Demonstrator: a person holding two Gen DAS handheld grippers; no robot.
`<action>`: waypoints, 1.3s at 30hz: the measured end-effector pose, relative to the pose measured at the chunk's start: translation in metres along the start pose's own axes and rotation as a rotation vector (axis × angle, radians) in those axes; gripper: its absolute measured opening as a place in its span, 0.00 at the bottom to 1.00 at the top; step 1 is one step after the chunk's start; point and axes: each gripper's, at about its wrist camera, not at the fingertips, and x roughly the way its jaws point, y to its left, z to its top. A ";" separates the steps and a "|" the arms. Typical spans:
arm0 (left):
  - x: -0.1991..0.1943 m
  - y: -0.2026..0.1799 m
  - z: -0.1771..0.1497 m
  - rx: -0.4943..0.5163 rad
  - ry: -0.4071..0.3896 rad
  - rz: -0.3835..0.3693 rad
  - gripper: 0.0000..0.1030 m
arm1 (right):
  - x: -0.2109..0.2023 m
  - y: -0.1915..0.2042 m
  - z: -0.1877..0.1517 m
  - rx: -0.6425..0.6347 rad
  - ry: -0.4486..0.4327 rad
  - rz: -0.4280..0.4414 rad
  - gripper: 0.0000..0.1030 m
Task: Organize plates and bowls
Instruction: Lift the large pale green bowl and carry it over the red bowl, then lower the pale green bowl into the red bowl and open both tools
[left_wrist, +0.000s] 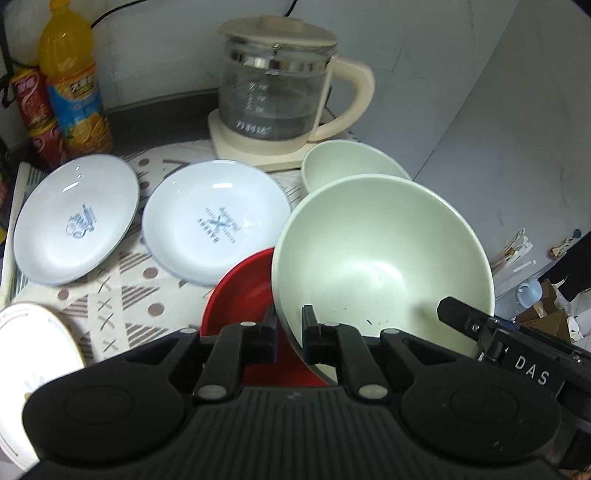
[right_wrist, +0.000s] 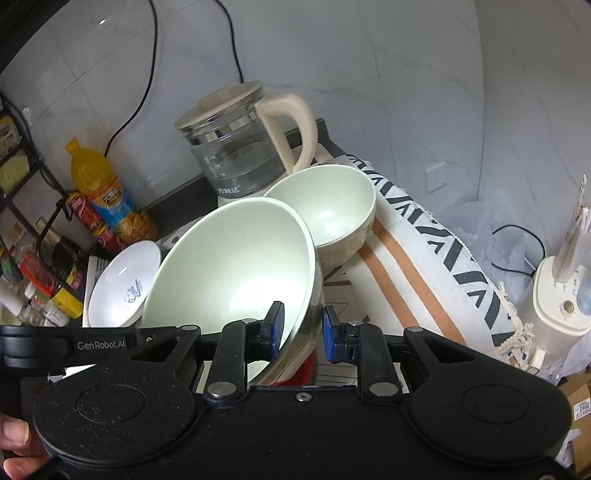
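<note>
A large pale green bowl (left_wrist: 369, 258) (right_wrist: 229, 273) is tilted up over a red bowl (left_wrist: 240, 295), of which the right wrist view shows only a sliver. My left gripper (left_wrist: 289, 332) is shut on the large bowl's near rim, one pad inside and one outside. My right gripper (right_wrist: 303, 332) is shut on the same bowl at another part of the rim. A smaller pale green bowl (left_wrist: 351, 162) (right_wrist: 325, 206) stands just behind it. Two white plates (left_wrist: 77, 218) (left_wrist: 218, 221) lie to the left on the patterned cloth (left_wrist: 122, 295).
A glass kettle (left_wrist: 280, 85) (right_wrist: 236, 147) stands on its base at the back. An orange juice bottle (left_wrist: 70, 85) and red cans (left_wrist: 37, 110) are at the back left. A gold-rimmed white plate (left_wrist: 33, 350) lies near left. A white appliance (right_wrist: 557, 295) stands beyond the table's right edge.
</note>
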 end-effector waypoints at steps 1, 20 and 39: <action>0.000 0.001 -0.001 -0.003 0.005 0.001 0.09 | 0.000 0.001 0.000 -0.006 0.002 0.001 0.21; 0.009 0.023 -0.020 -0.031 0.073 0.036 0.09 | 0.024 0.018 -0.019 -0.089 0.102 -0.008 0.21; 0.015 0.033 -0.018 -0.081 0.094 0.045 0.12 | 0.035 0.023 -0.019 -0.153 0.108 -0.029 0.18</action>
